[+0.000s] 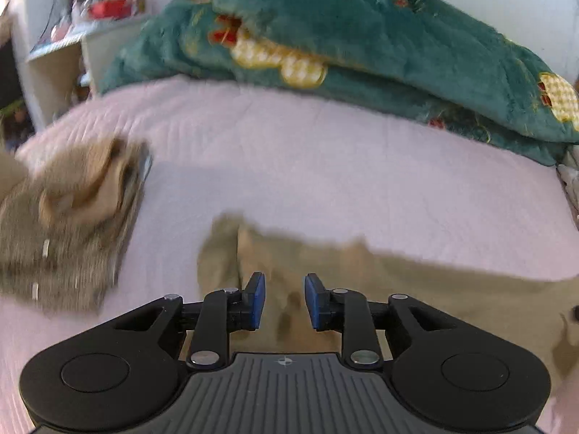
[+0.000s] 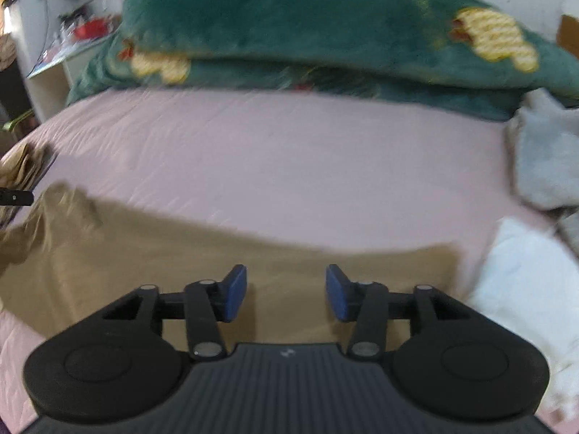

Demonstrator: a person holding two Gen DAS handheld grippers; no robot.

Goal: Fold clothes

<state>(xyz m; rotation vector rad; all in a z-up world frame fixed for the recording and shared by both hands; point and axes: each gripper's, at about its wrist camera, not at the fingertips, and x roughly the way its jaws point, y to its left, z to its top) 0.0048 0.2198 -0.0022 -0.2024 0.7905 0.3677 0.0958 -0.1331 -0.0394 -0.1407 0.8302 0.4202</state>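
— Trousers (image 2: 217, 253), tan ones by the look of them, are lying spread along the near edge of the bed (image 2: 271, 152), running right under both sets of tongs. What I take for the bunched waist end (image 1: 231, 246) is sitting just ahead and left of the left tongs (image 1: 284, 300); the flat far end (image 2: 427, 264) is lying ahead and right of the right tongs (image 2: 286, 296).

— Are the tongs holding anything?

— No. Both pairs are standing apart with cloth showing between the blue pads, and nothing is being pinched. The right pair is gaping wider than the left.

— How are you judging the cloth?

— Light, soft and limp, I'm guessing: it's draping flat and rumpling at the left end. It'll be sagging wherever it isn't held, so I'm favouring a pinch at an edge or corner, one end per pair, rather than the middle of the panel. Whether it's already been folded once, the blur is keeping me from telling.

— And round about?

— Left of the left tongs, a brownish garment (image 1: 68, 224) is lying folded in a rough stack. Right of the right tongs, white cloth (image 2: 524, 307) and grey cloth (image 2: 542, 159) are heaped. Beyond everything, a green blanket (image 2: 307, 29) is piled at the back.
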